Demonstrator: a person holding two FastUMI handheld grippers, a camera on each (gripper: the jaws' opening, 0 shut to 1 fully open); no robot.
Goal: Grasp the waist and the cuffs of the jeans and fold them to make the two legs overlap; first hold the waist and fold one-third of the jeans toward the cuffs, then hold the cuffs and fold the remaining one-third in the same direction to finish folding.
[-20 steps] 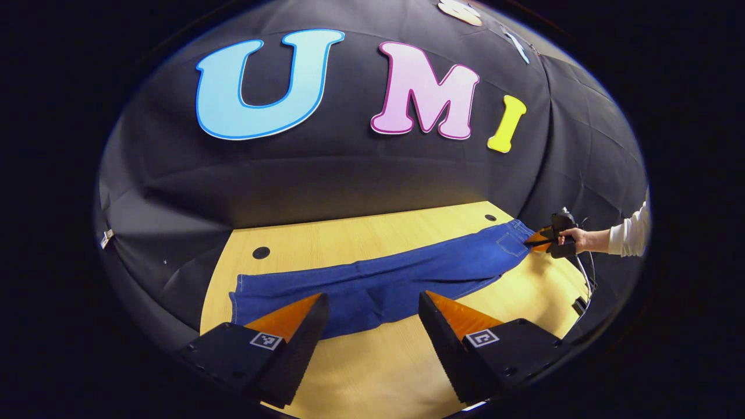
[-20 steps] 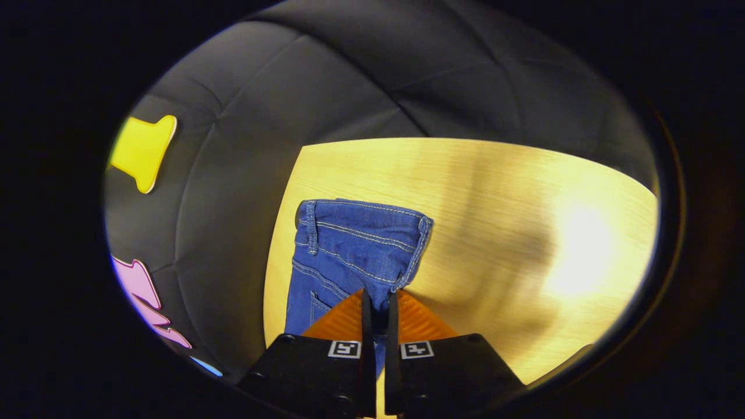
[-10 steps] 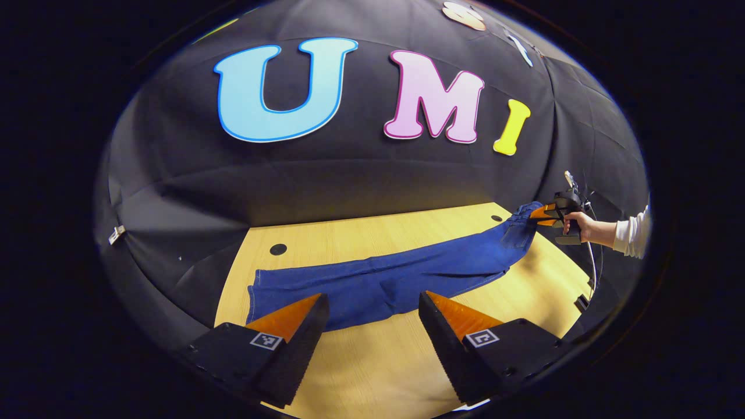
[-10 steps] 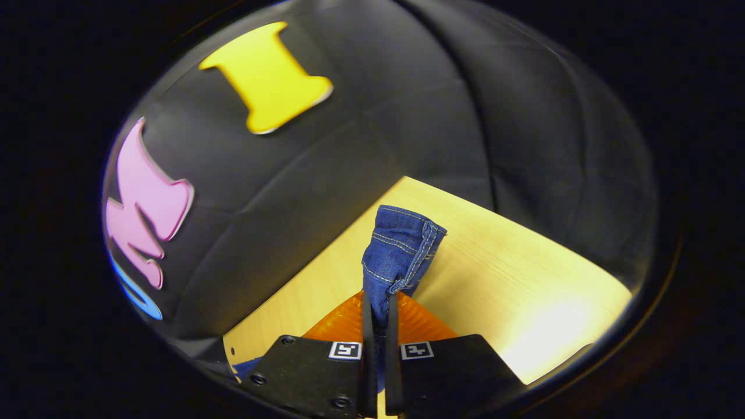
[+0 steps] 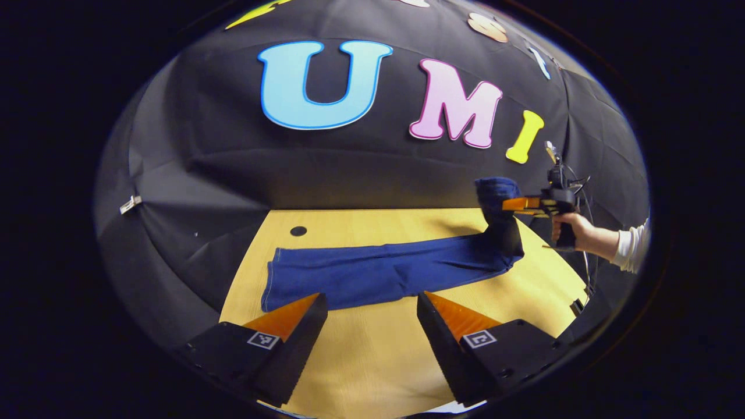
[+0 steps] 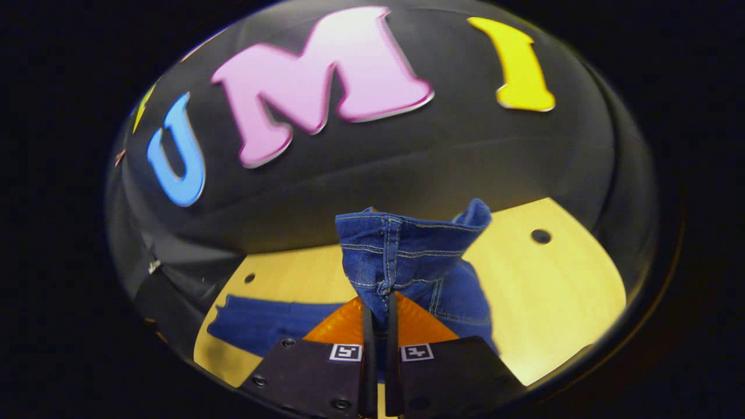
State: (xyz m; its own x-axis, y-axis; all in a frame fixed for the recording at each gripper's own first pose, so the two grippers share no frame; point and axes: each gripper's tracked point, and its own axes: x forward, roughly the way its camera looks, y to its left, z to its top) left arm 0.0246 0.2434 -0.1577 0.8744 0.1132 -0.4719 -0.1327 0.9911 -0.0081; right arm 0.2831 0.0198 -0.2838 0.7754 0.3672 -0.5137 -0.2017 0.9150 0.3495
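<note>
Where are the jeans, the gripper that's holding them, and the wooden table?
jeans (image 5: 372, 273): left gripper view, on the legs lying flat.
right gripper (image 6: 377, 305): right gripper view, at its fingertips, clamped on the waist.
table (image 5: 372, 361): left gripper view, bare wood near the camera.

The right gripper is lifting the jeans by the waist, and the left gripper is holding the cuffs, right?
Not quite. The left gripper is open and holds nothing; the cuffs lie flat on the table, as the left gripper view shows. The right gripper does lift the waist.
</note>
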